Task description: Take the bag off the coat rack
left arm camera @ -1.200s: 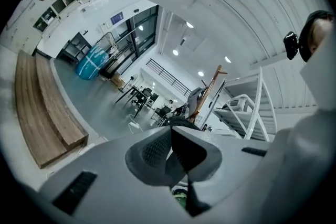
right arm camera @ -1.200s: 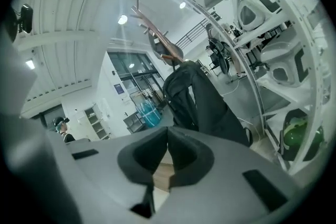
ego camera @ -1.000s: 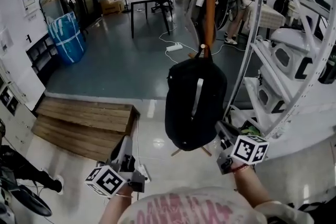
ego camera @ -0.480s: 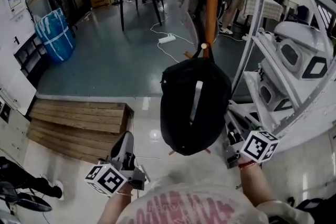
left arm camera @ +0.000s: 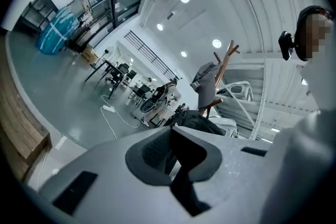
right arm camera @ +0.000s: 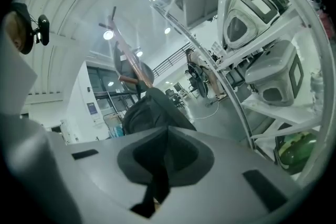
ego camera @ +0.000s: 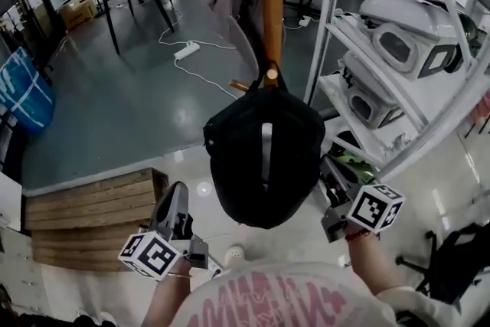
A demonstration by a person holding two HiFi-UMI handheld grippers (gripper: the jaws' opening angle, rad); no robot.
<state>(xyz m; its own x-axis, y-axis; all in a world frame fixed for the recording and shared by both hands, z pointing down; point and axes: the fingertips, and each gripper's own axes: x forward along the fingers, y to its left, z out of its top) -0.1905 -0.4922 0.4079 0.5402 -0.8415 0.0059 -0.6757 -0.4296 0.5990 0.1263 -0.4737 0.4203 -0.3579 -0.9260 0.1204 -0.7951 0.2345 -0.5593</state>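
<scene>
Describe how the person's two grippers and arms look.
The left gripper and right gripper are grey, with dark-lined jaws and a white cube bearing black square markers each. Forearms bare; a red band circles the right wrist. The shirt is pale with red print.

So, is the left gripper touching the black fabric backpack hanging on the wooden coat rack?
Apart. The head view shows bare floor between the left gripper and the black backpack; its jaws are shut on nothing.

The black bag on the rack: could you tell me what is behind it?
The rack's wooden pole rises behind the bag; the bag hides its lower part and base.
</scene>
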